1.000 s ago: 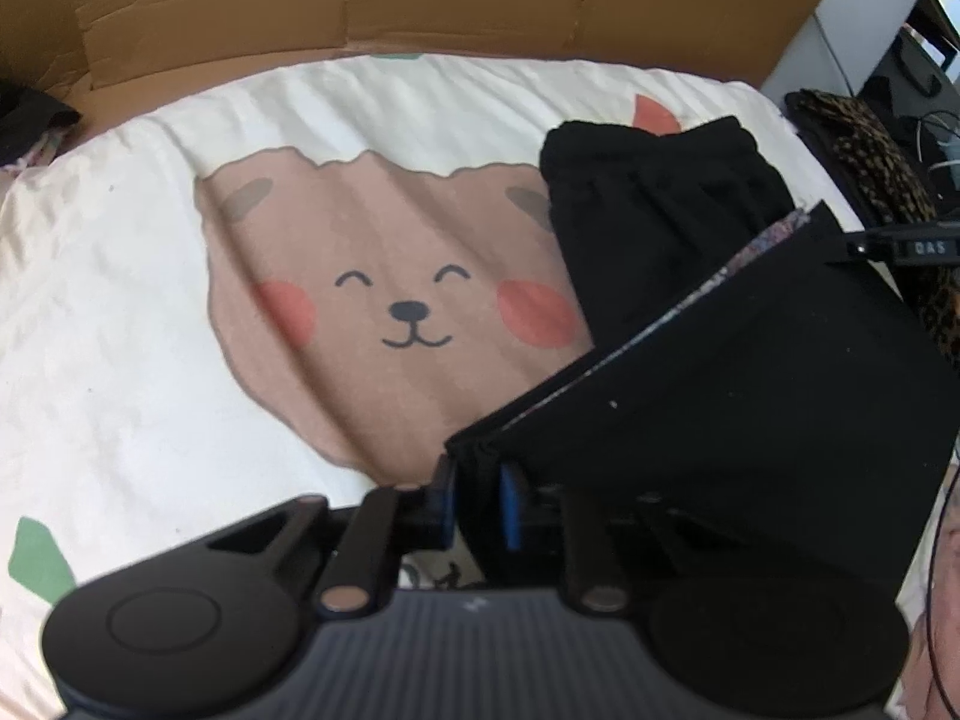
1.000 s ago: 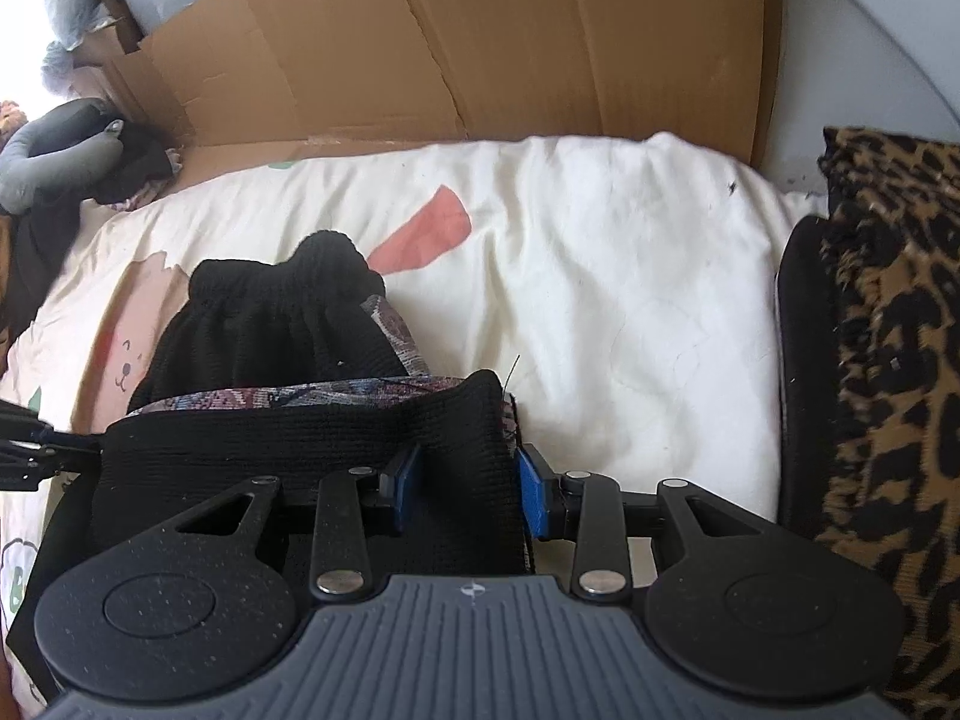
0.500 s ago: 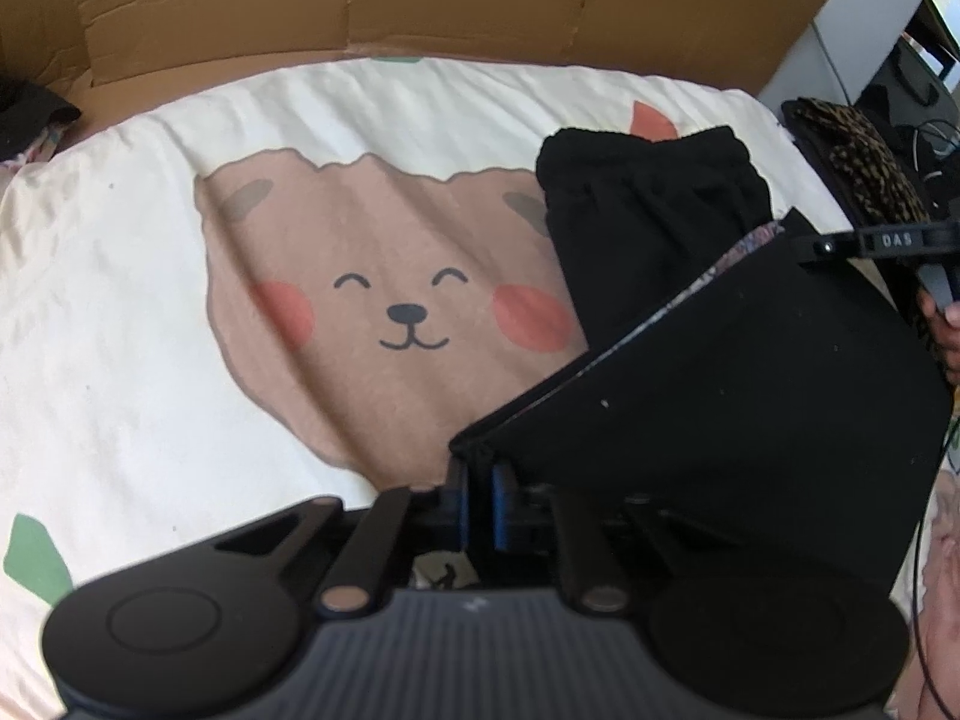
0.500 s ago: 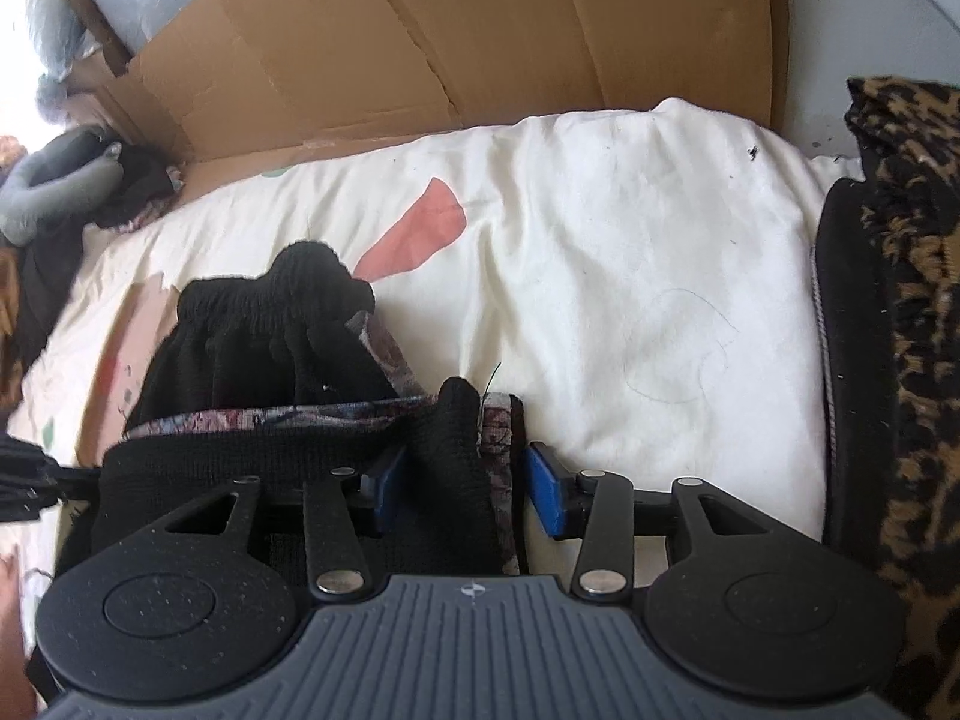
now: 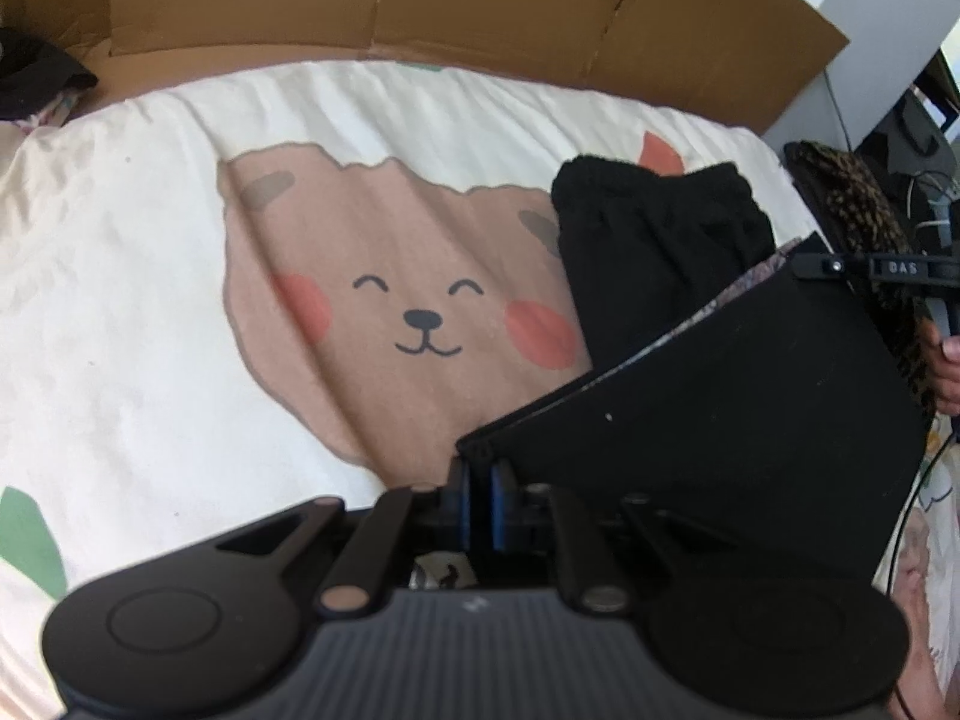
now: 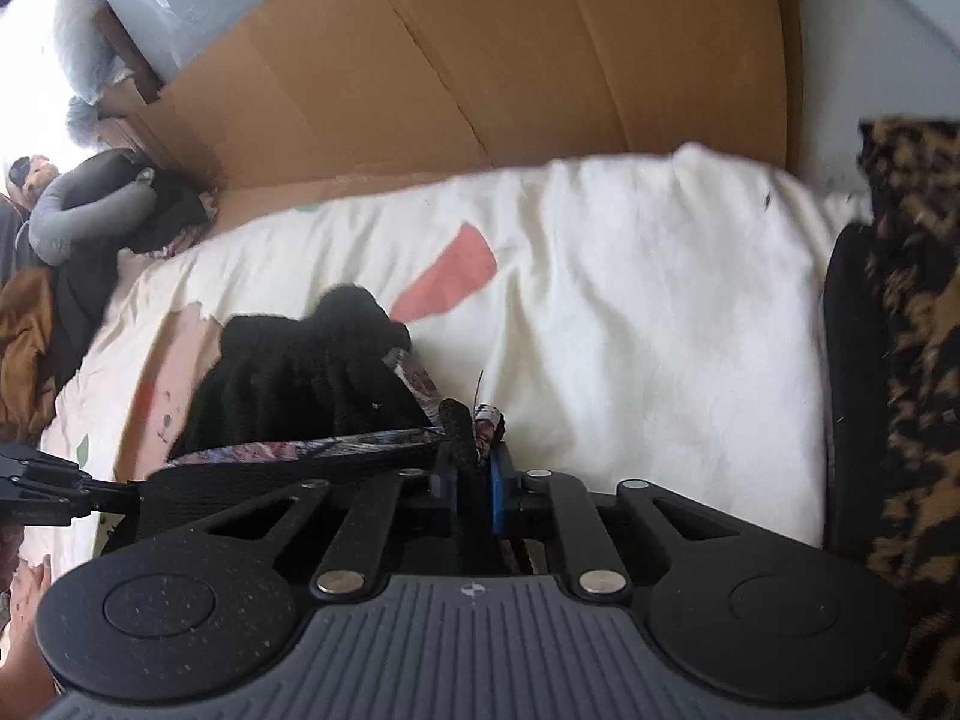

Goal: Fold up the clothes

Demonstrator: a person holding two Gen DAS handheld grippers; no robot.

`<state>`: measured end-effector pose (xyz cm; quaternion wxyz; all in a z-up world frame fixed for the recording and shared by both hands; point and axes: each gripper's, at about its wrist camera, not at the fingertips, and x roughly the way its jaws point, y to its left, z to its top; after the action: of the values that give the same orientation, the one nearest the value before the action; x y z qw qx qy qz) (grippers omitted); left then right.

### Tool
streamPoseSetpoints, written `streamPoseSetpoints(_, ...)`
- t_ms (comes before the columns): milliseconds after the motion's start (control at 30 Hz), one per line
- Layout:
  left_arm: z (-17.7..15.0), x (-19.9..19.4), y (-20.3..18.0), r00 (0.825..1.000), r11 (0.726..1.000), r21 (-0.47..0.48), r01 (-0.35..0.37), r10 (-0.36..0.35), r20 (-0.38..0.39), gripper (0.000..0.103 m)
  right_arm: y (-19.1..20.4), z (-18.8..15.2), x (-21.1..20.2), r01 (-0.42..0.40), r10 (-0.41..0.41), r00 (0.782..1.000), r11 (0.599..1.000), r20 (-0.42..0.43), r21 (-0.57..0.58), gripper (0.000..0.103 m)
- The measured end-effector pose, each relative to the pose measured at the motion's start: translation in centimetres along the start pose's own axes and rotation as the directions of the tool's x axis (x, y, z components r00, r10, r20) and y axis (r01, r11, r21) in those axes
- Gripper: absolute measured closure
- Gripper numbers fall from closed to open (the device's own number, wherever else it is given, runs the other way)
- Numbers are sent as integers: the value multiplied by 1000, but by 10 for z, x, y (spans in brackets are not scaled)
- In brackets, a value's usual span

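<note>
A white bed cover (image 5: 120, 276) printed with a smiling brown bear (image 5: 414, 324) fills the left side of the left wrist view, with cardboard (image 5: 420, 0) standing along its far edge. The left tool (image 5: 477, 498) has its blue pads pressed together on one lower corner of a black garment (image 5: 720, 414). From that corner the cloth rises taut to the right, a patterned lining showing along its upper edge. Beyond this lifted part, the garment's gathered waistband end (image 5: 654, 222) lies on the cover beside the bear's right cheek. At the far right, the right tool (image 6: 477, 480) is clamped narrowly on the opposite corner of the cloth, black fabric and lining bunched between its fingers. A leopard-print fabric (image 6: 912, 330) lies along the right edge of the bed.
</note>
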<state>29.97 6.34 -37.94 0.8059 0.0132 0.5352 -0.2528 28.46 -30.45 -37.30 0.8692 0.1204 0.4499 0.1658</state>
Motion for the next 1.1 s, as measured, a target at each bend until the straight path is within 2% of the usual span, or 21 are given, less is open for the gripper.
streamPoseSetpoints(200,3,-26,-1,998,1000,-7,19,-19,56,97,7,4,-33,8,-8,998,1000,64,-3,95)
streamPoseSetpoints(333,10,-40,-4,996,999,-24,32,-30,87,97,17,3,-48,51,-47,995,998,91,-44,95)
streamPoseSetpoints(633,37,-57,-15,990,1000,-25,8,-4,144,97,27,14,-66,97,-89,987,994,135,-55,95)
streamPoseSetpoints(800,64,-47,-24,986,999,30,-28,22,163,97,24,24,-66,139,-132,980,990,147,-38,95)
streamPoseSetpoints(1100,93,-26,-22,987,998,37,-54,47,154,97,16,34,-50,196,-190,972,980,140,-27,95)
